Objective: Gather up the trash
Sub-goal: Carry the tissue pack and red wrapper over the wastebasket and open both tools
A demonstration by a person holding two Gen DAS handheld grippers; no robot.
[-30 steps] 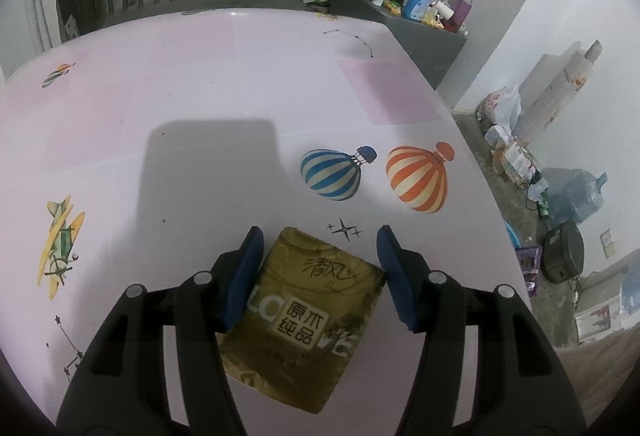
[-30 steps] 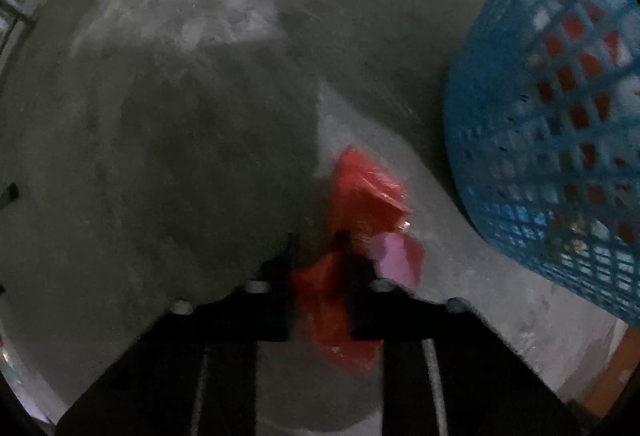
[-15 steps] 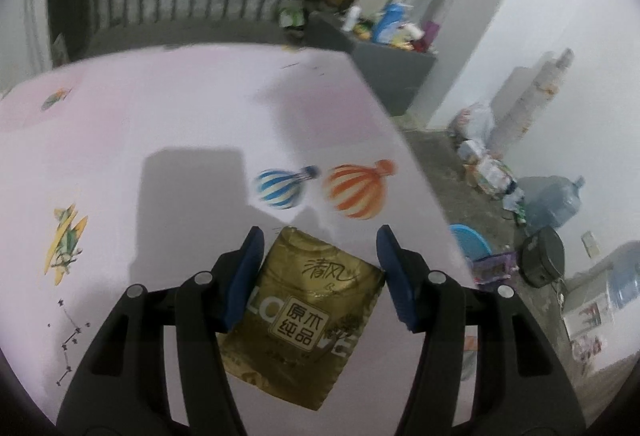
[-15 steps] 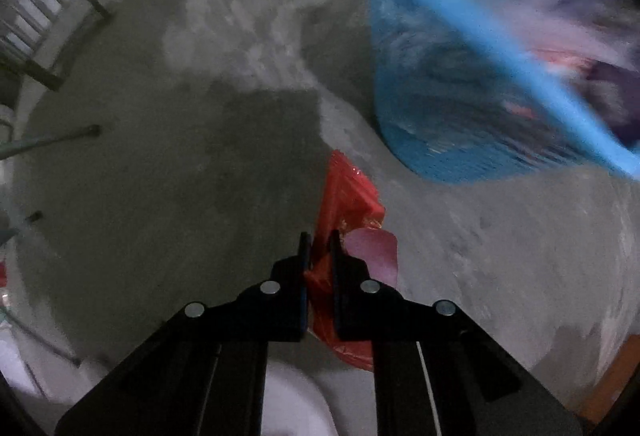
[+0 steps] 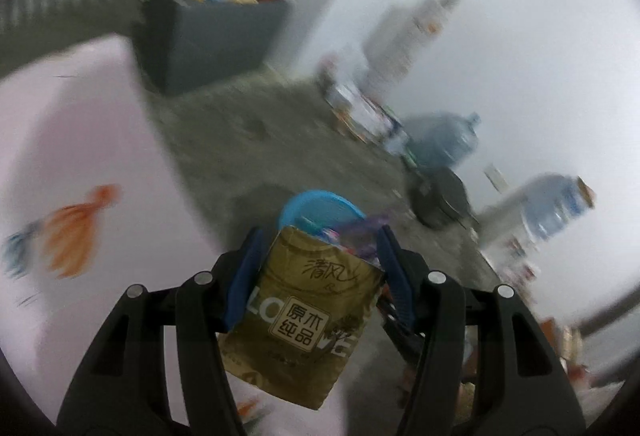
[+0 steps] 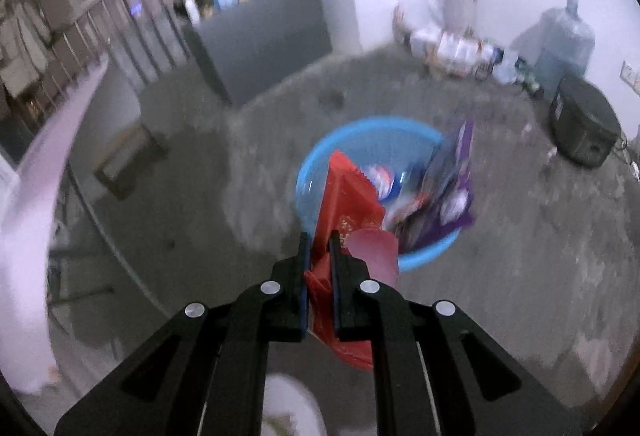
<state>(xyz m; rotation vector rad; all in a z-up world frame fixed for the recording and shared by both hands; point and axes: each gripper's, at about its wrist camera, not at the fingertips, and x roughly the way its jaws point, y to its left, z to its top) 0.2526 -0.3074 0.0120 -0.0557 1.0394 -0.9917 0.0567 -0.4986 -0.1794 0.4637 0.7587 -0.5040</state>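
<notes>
1. left gripper (image 5: 318,250): black plastic frame, two angular arms, blue pads on inner finger faces, four round silver screw heads.
2. right gripper (image 6: 319,242): matching black frame, silver screw heads, thin blue-edged fingers.

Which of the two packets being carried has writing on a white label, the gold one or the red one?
The gold packet, in the left tool: a white label with dark characters sits on its face. The red packet, pinched in the right tool, shows none.

The gold packet (image 5: 304,320) hides the near part of the blue basket (image 5: 320,201). The things in the basket are too blurry to name. The balloon pictures on the pink tabletop (image 5: 80,140) are smeared.
</notes>
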